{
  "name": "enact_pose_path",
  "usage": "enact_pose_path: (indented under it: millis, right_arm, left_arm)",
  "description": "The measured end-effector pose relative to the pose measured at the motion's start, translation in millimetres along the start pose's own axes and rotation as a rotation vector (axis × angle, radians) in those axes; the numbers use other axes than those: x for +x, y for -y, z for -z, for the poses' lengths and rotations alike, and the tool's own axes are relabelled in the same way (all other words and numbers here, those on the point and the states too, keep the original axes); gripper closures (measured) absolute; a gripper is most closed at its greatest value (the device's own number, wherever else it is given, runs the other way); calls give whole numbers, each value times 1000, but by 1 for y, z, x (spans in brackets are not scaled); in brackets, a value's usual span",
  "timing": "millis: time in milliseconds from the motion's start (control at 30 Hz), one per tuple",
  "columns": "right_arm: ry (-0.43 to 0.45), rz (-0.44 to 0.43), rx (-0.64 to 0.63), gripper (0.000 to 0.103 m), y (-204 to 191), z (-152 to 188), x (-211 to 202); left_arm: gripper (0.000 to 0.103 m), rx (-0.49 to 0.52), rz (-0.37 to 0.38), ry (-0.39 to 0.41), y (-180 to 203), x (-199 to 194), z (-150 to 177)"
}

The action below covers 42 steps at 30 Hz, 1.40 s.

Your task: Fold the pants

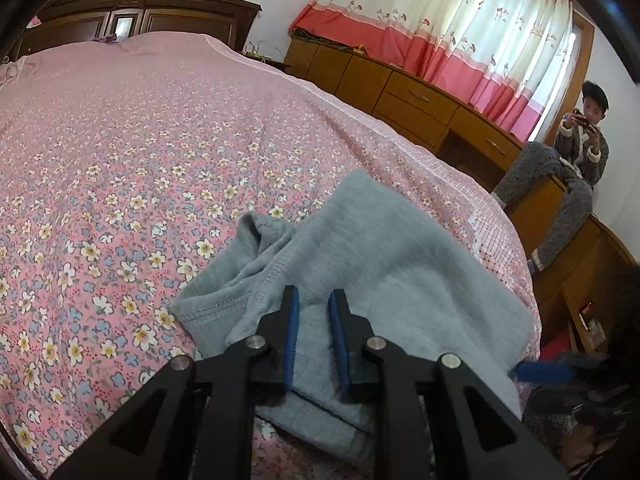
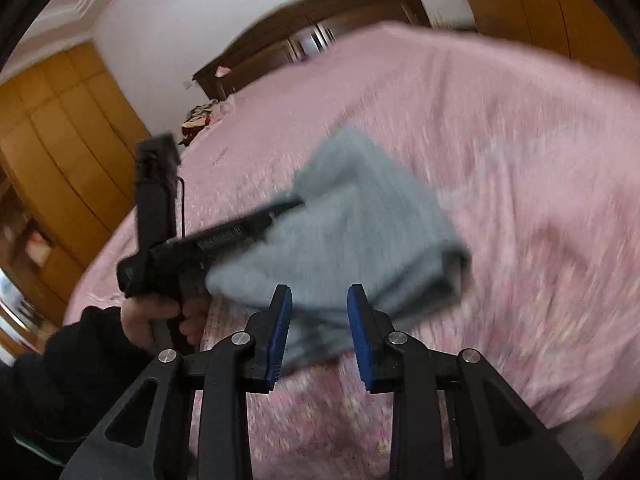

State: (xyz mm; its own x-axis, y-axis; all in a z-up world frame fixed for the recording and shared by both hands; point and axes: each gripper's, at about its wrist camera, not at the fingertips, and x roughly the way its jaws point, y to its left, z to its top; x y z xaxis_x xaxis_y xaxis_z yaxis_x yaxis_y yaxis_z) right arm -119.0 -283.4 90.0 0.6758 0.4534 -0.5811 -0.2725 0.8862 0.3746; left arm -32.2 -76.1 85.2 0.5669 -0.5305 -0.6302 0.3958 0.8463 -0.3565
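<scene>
The bed (image 1: pixel 140 168) fills most of both views, spread with a pink floral cover, stretching ahead of both hand-held grippers. Its dark wooden headboard (image 1: pixel 140 4) stands at the far end. Far right of the left hand-held gripper runs a wooden dresser (image 1: pixel 416 100) under pink and cream curtains (image 1: pixel 452 20); a person (image 1: pixel 576 168) sits on it, holding a phone.

The pants (image 1: pixel 380 248), pale grey-blue and folded into a thick bundle, lie on the bed near its close edge, directly ahead of and beneath the left hand-held gripper (image 1: pixel 314 300). A stitched hem shows just left of its fingers, with a loose fold bunched beyond it.

The left hand-held gripper's blue pads stand a narrow gap apart, hovering over the cloth with nothing pinched between them. In the right view, which is blurred, it appears at left with its tip at the pants' (image 2: pixel 360 220) edge; whether it touches them I cannot tell.

The right hand-held gripper (image 2: pixel 320 296) is wider open and empty, with the pants just ahead of its fingertips.
</scene>
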Motion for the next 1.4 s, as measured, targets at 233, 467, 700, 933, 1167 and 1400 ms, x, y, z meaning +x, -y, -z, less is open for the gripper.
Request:
enact_pose_path:
  millis: [233,467,700,933,1167,1400]
  right_arm:
    - [-68,100,-124,72,-37,3,71]
    - [-124,187,-187,73,-53,20,64]
    - [-102,258,-229,72,-64,42,28]
    - [173,168,-127,54,-30,-5,-35]
    - [3,-1,13,44,4,-75,32]
    - [-210,96,-12,59,32,-109,143]
  left_arm:
    - [86,21,-31,10,3,-5,4]
    - [85,40,-58,19,10,-8,10]
    - [86,-145,-10,9,-1,-25,14]
    - [67,-363,211,70,0,-98,20]
    - [68,-138,42,-35,46,-55,39]
    - [67,-52,-76,-41,73,-53,82]
